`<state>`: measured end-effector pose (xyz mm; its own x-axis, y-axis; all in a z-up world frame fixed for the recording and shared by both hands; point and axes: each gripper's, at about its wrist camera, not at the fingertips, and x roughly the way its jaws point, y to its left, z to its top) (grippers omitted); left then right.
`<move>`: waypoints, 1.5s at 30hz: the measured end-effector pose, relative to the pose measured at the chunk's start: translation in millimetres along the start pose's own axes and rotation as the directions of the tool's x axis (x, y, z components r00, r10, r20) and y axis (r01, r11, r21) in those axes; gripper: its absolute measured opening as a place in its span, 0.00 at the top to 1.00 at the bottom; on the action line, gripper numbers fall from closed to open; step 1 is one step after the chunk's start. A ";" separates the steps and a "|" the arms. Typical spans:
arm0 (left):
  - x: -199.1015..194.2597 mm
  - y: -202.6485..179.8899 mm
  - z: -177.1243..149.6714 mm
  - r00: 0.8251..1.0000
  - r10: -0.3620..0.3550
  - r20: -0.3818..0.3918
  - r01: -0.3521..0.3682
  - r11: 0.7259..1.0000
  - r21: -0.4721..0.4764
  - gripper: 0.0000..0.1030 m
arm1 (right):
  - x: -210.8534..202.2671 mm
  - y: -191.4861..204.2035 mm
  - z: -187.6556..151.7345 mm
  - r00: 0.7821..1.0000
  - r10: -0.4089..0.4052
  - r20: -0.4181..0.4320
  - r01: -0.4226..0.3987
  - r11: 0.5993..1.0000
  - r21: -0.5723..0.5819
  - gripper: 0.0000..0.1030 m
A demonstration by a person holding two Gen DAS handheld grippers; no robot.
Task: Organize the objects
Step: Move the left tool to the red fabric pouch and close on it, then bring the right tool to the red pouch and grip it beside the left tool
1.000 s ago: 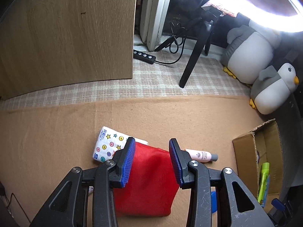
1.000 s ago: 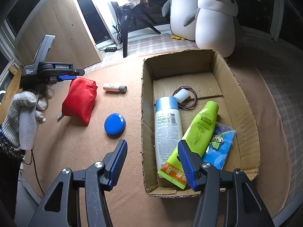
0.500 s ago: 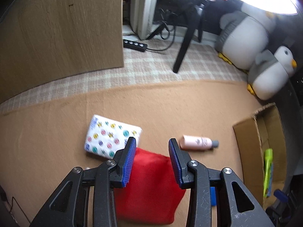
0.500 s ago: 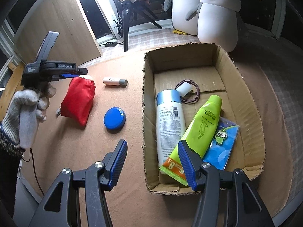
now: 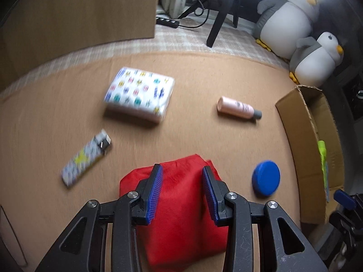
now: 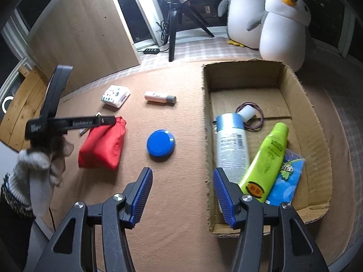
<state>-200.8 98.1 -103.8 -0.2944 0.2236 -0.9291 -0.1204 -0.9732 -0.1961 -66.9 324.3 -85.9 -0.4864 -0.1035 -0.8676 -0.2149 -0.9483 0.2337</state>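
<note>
Red cloth pouch [image 5: 181, 215] lies flat on the tan felt surface [image 5: 56, 117], left of the cardboard box [image 6: 317, 136]. Left hand-held gripper [image 5: 181, 190] is over the pouch, blue pads [image 5: 155, 190] partly apart, one on each side of the pouch's upper part; whether the pads press the cloth cannot be told, view is motion-blurred. In the right wrist view the same gripper [image 6: 109, 120] sits above the pouch's [image 6: 102, 145] top end, held by a hand in a grey knit glove [image 6: 38, 167].

Just right of the pouch: blue round lid [image 5: 266, 181], flat on the felt, apart from the pouch. Beyond it: pink small bottle with grey cap [image 5: 238, 110], lying on its side. Beyond the pouch and to the left: white tissue pack with coloured print [image 5: 139, 96]. Near it on the left, a patterned lighter [image 5: 87, 157], lying flat.

Right hand-held gripper [image 6: 182, 196] about half open, nothing between its pads, hovering over the box's near left wall. Inside the box: white spray can with blue-silver top [image 6: 230, 145], lime green tube [image 6: 265, 161] leaning across a blue packet [image 6: 288, 179], a small white cap with a purple hair tie [image 6: 249, 115].

Behind: two penguin plush toys [image 6: 281, 27], a tripod [image 6: 174, 22], a wooden board [image 6: 86, 36].
</note>
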 end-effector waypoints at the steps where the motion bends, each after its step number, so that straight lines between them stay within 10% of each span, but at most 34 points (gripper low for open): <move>1: -1.7 1.7 -5.8 1.000 -0.003 0.000 0.003 1.000 -0.003 0.62 | 1.5 2.5 -0.8 1.000 0.004 -0.004 -0.004 1.000 -0.002 0.50; 16: -25.9 0.4 -75.1 0.994 -0.105 0.033 0.105 0.994 -0.008 0.61 | 22.1 46.0 -12.8 0.993 0.084 -0.080 -0.091 0.992 -0.086 0.40; 22: -53.3 23.6 -101.0 0.989 -0.125 0.076 0.131 0.989 -0.066 0.28 | 33.4 59.3 -9.2 0.988 0.106 -0.111 -0.120 0.985 -0.122 0.36; 45: -39.7 25.0 -149.2 0.961 -0.276 0.022 0.275 0.945 -0.177 0.26 | 105.9 108.4 11.2 0.915 0.205 -0.348 -0.276 0.946 -0.169 0.35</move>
<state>-50.7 56.9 -118.7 -0.2706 0.4843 -0.8320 -0.0271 -0.8677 -0.4963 -151.2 213.9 -147.6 -0.1938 -0.3936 -0.8986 0.0738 -0.9192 0.3867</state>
